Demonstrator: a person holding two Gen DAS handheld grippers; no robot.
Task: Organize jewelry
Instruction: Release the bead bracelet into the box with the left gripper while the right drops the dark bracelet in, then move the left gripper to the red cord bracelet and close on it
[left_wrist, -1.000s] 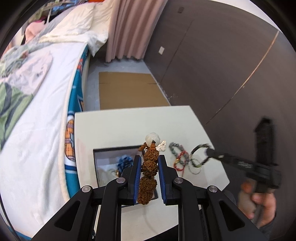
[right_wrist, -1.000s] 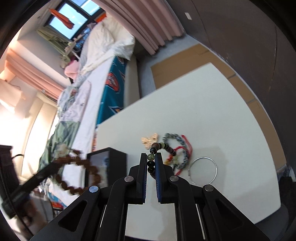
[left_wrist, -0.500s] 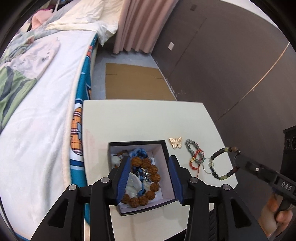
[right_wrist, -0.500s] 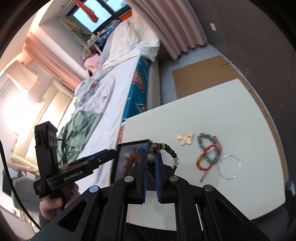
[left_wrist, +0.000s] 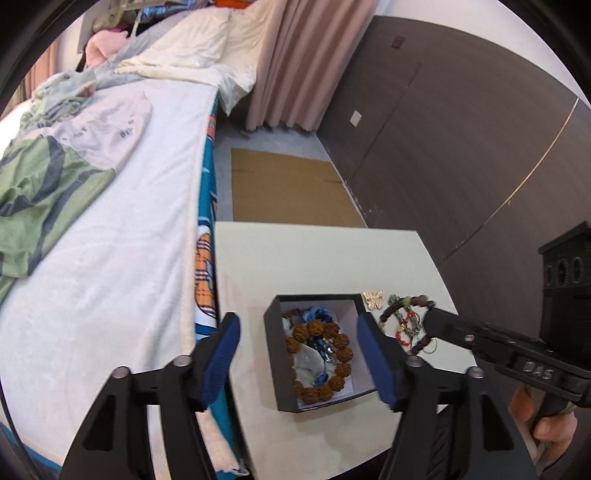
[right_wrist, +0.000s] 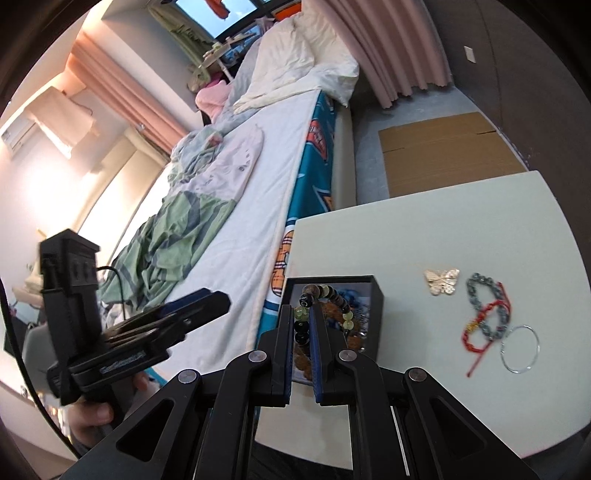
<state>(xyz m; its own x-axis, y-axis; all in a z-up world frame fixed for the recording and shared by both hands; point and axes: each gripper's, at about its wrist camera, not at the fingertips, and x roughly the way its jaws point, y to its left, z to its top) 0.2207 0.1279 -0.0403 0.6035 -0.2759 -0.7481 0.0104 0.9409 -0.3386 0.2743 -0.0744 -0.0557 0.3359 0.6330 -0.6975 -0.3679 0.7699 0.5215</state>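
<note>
A black jewelry box (left_wrist: 275, 354) sits on the white table (left_wrist: 317, 258). Inside lies a brown seed-bead bracelet (left_wrist: 341, 354) over blue pieces. My left gripper (left_wrist: 299, 328) is open and empty, its jaws spread wide above the box. My right gripper (right_wrist: 303, 326) is shut on a dark beaded bracelet (right_wrist: 328, 291) and holds it over the box (right_wrist: 376, 306); it also shows in the left wrist view (left_wrist: 404, 302). On the table lie a gold butterfly brooch (right_wrist: 441, 280), a grey bead bracelet (right_wrist: 484, 295), a red cord bracelet (right_wrist: 480, 325) and a thin silver bangle (right_wrist: 521, 349).
A bed (left_wrist: 110, 236) with white sheet and green clothing runs along the table's left side. Flat cardboard (left_wrist: 288, 192) lies on the floor beyond the table. A dark wall (left_wrist: 461, 147) stands to the right.
My left gripper has let the brown seed bracelet drop into the box, opened wide and pulled back. My right gripper has carried the dark beaded bracelet left, over the box.
</note>
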